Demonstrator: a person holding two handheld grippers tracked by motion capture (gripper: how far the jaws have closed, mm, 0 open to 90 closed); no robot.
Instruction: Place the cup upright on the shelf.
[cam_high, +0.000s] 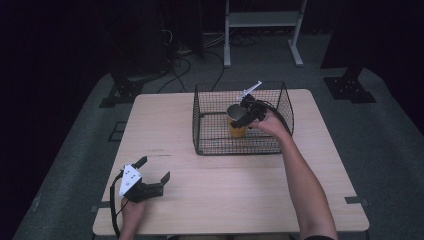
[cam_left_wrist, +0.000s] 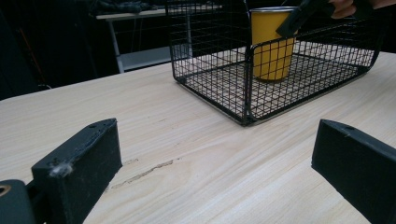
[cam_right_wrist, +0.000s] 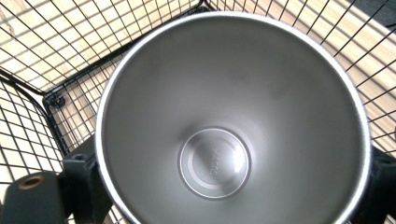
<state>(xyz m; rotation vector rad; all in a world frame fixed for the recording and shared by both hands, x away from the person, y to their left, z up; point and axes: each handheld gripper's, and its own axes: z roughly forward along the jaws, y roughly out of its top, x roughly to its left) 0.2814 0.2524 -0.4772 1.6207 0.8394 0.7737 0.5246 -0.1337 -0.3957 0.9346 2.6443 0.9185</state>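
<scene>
Nearest the person, the left claw (cam_high: 156, 170) rests low at the front left of the pale wooden tabletop (cam_high: 210, 200), its jaws spread wide with nothing between them; the left gripper view looks out between those two black jaws across bare wood, showing a scuff in the grain that the high view barely catches. Farther back stands the black wire basket (cam_high: 207, 145), and inside it, upright on the mesh floor, the yellow cup (cam_high: 237, 131). From the left gripper view the cup's (cam_left_wrist: 271, 51) yellow wall shows through the wire, with one dark jaw laid at its rim. The right claw (cam_high: 243, 116) reaches down into the basket, a jaw on either side of the cup, pinching it. The right gripper view looks straight down into the cup's (cam_right_wrist: 233, 116) steel interior, its round bottom plain to see. Beyond the tabletop stands a white metal frame (cam_high: 262, 20) on the dark floor.
</scene>
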